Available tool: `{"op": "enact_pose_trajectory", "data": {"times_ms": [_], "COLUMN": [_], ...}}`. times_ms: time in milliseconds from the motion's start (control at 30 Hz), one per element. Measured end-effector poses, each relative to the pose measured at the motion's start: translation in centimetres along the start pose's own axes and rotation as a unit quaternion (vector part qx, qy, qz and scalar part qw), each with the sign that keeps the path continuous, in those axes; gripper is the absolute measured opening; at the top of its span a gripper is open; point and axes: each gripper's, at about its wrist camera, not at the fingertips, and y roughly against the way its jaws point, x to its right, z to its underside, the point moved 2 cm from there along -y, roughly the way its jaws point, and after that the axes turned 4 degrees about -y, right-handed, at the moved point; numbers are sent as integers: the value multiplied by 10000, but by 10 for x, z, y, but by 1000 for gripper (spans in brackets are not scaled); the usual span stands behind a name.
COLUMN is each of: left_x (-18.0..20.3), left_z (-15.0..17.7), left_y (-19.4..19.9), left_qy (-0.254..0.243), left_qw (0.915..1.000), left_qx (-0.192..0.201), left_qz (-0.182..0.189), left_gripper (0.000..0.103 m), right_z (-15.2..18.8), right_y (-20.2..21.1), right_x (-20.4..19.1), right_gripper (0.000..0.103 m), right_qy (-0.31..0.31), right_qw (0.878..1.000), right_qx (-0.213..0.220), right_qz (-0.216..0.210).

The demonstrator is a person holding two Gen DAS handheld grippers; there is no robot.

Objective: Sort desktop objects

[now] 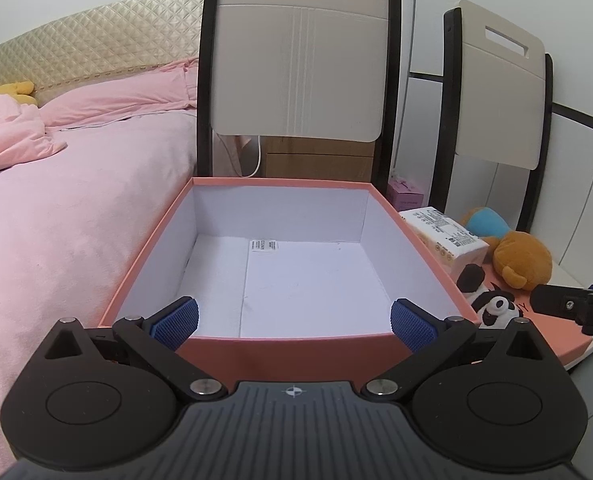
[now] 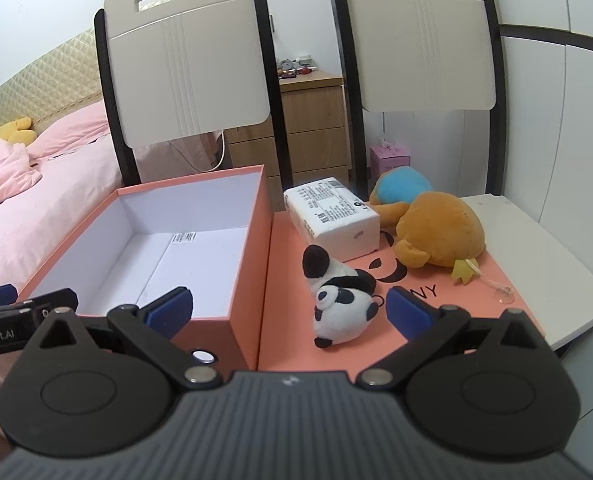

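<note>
An open pink box (image 1: 144,252) with a white, bare inside stands in front of my left gripper (image 1: 294,322), which is open and empty over its near wall. In the right wrist view the box (image 2: 264,216) is at the left. On the pink lid (image 2: 292,232) beside it lie a panda plush (image 2: 338,304), a white tissue pack (image 2: 332,212) and an orange and blue plush (image 2: 436,228). My right gripper (image 2: 290,312) is open and empty just in front of the panda. The panda (image 1: 492,306), tissue pack (image 1: 444,240) and orange plush (image 1: 520,258) also show in the left wrist view.
Two chairs (image 2: 188,64) (image 2: 420,36) stand behind the table. A bed with pink bedding (image 1: 68,200) lies at the left. A wooden drawer unit (image 2: 312,128) and a small pink box (image 2: 384,160) sit behind. The white table edge (image 2: 568,280) runs at the right.
</note>
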Motion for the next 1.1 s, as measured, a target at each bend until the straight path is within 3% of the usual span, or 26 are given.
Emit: {"op": "enact_pose_trajectory", "data": {"times_ms": [1100], "left_x": [-6], "left_z": [1], "left_y": [-2], "left_qy": [21], "left_qw": [10000], "left_qx": [-47], "left_qz": [-17], "left_gripper": [103], "right_z": [1], "right_y": [-21], "right_x": [-4], "right_gripper": [103], "right_qy": [20], "right_qw": [9999], "right_qx": [-154], "right_qz": [47]}}
